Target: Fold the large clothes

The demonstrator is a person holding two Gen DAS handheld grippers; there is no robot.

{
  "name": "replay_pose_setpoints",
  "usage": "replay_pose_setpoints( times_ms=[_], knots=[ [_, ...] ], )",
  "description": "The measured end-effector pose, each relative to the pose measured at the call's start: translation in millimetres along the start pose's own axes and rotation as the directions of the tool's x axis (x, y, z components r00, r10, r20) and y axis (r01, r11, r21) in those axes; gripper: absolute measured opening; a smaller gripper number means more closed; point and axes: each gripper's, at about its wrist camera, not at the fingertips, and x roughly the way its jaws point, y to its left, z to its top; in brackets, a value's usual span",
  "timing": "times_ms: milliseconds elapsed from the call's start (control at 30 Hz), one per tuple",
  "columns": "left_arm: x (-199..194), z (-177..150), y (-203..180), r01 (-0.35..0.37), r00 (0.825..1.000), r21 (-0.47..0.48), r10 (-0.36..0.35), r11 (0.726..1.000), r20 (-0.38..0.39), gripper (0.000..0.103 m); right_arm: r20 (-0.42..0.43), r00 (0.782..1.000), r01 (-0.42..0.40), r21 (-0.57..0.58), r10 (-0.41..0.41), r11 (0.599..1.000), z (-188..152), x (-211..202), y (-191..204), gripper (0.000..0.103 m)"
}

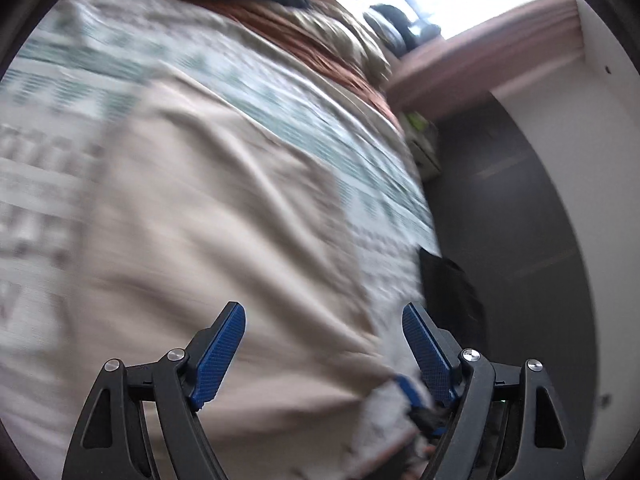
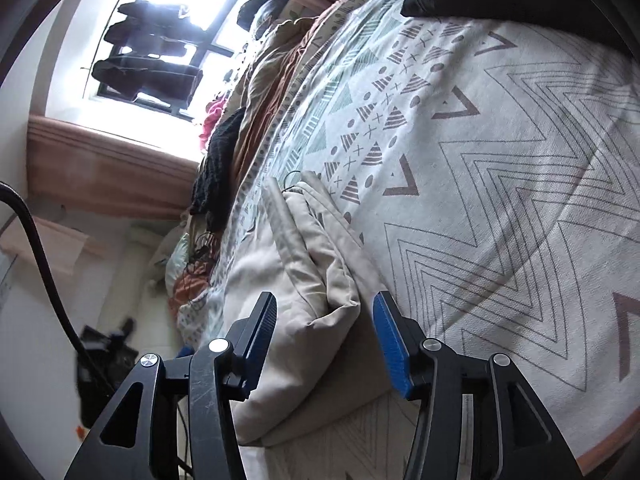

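Left wrist view, blurred: beige garment (image 1: 224, 240) spreads ahead of the left hand-held gripper (image 1: 324, 312), whose jaws stand apart over it, gripping nothing.

Right wrist view: the garment's folded end (image 2: 316, 280) lies on the patterned bedspread (image 2: 500, 200) between the right hand-held gripper's (image 2: 326, 306) parted jaws, near the bed edge.
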Motion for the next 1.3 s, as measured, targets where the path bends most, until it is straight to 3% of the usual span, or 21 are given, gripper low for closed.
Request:
replay_pose_setpoints(
  times_ms=[133,267,433,500,567,667,767,800,833,933,1100,1300],
  knots=[
    [-18,-2,41,-0.023,0.998,0.002,0.023,1.0,0.052,0.082,-0.028,0.999,-0.033,-0.032,0.033,0.999,-6,6,8,0.056],
    [-22,0,80,-0.121,0.991,-0.05,0.124,0.991,0.054,0.081,-0.083,0.996,-0.022,-0.083,0.015,0.996,-19,20,19,0.062],
    [-25,9,98,-0.153,0.986,-0.036,0.154,0.988,0.055,0.081,-0.102,0.994,0.021,-0.098,-0.031,0.995,-22,35,20,0.062],
    [-19,6,101,-0.197,0.98,-0.015,0.197,0.98,0.029,0.081,-0.088,0.995,0.034,-0.091,-0.042,0.995,-19,37,20,0.062],
    [-14,6,105,-0.21,0.978,-0.008,0.21,0.978,0.005,0.078,-0.069,0.996,0.058,-0.077,-0.064,0.995,-17,40,18,0.062],
    [-5,2,112,-0.212,0.977,-0.018,0.211,0.977,-0.037,0.065,-0.063,0.995,0.072,-0.072,-0.077,0.995,-17,45,19,0.062],
    [2,1,116,-0.243,0.969,-0.014,0.242,0.97,-0.049,0.056,-0.063,0.993,0.096,-0.091,-0.102,0.991,-19,50,21,0.042],
    [4,2,116,-0.253,0.966,-0.01,0.252,0.968,-0.051,0.052,-0.059,0.992,0.108,-0.109,-0.115,0.988,-19,52,22,0.025],
    [5,2,116,-0.253,0.966,-0.01,0.252,0.967,-0.052,0.049,-0.057,0.992,0.104,-0.121,-0.112,0.987,-20,51,22,0.017],
    [4,3,118,-0.231,0.972,-0.026,0.23,0.973,-0.046,0.043,-0.036,0.995,0.089,-0.152,-0.096,0.984,-21,46,24,0.01],
    [1,2,119,-0.194,0.98,-0.039,0.192,0.98,-0.05,0.041,0.035,0.992,0.13,-0.225,-0.125,0.966,-34,24,34,0.009],
    [6,2,114,-0.189,0.98,-0.025,0.187,0.982,-0.067,0.041,0.039,0.985,0.175,-0.176,-0.171,0.969,-42,12,15,0.009]
  ],
)
